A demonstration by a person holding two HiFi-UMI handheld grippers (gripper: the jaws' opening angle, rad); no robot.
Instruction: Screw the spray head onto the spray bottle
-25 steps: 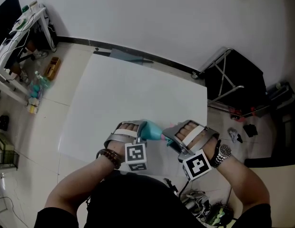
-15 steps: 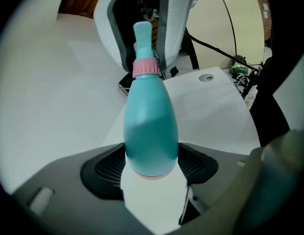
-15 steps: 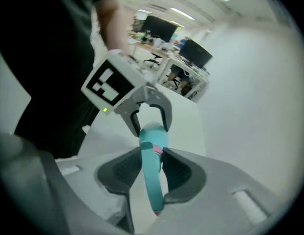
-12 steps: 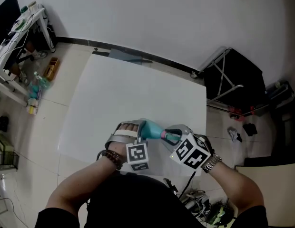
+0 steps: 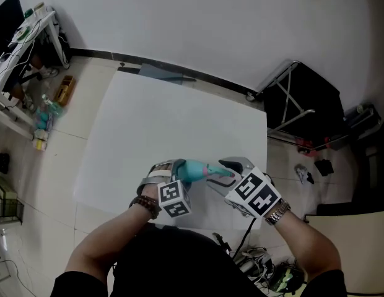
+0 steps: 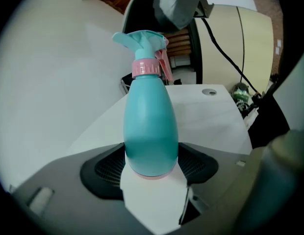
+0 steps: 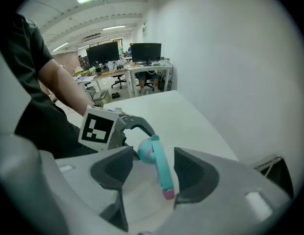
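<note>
A teal spray bottle (image 6: 151, 131) lies almost level over the table's front part, its base pinched between the pads of my left gripper (image 6: 152, 168), which is shut on it. The teal spray head (image 6: 142, 45) sits on the bottle's neck above a pink collar (image 6: 145, 68). In the head view the bottle (image 5: 194, 169) points right toward my right gripper (image 5: 224, 173). In the right gripper view the spray head (image 7: 159, 173) lies between the jaws of my right gripper (image 7: 154, 171). They have just been opening, and the pads stand off it.
The white table (image 5: 167, 116) stretches away behind both hands. A black folding stand (image 5: 303, 101) is off its right edge. Cables (image 5: 266, 270) lie on the floor near the person, and a cluttered desk (image 5: 25, 36) stands at far left.
My right gripper has rolled over, its marker cube now facing up, and its jaws closed on the spray head, then let go. The head has turned on the bottle. The left gripper rolled and sank a little.
</note>
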